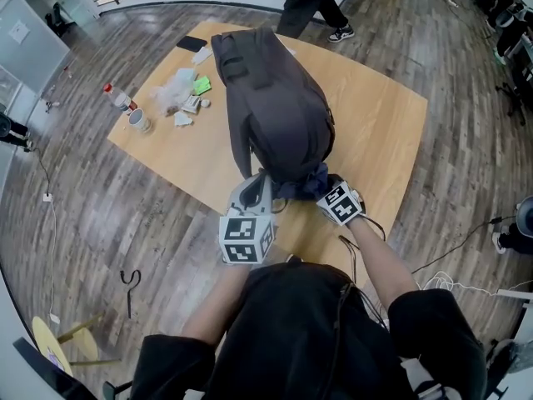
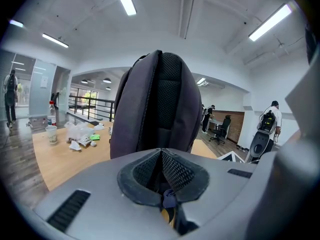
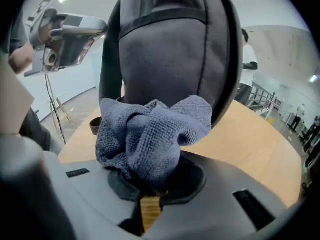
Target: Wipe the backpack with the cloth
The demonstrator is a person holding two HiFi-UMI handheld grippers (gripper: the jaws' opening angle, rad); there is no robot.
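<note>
Person's black sleeves (image 1: 208, 357): lying nearest the camera, filling the lower head view.

Left gripper (image 1: 263, 183): reaching to the backpack's near base. Its fingers (image 2: 172, 171) are pressing fully together. A small bluish scrap is showing at the pinch, and I cannot tell what it belongs to.

Right gripper (image 1: 315, 183): sitting just beside the left one. Its fingers are clamping a bunched grey-blue cloth (image 3: 150, 134), which is bulging out in front and meeting the backpack's lower face.

Backpack (image 1: 275, 98): dark grey, standing on the counter (image 1: 375, 123) near its near edge and rising in front of both grippers.

Other items: a bottle (image 1: 119, 98), a cup (image 1: 139, 121), crumpled wrappers (image 1: 179, 94) and a phone (image 1: 191, 44), all sitting well apart on the far left of the counter.

Risks, as judged:
- The backpack is standing tall with only a slim hold at its base, so a firm sideways wipe is likely to be tipping or sliding it.
- The cloth is wadded up, so little of it is touching and patches are likely to be missed.
- Fabric drag may be tugging the cloth out of the fingers.
</note>
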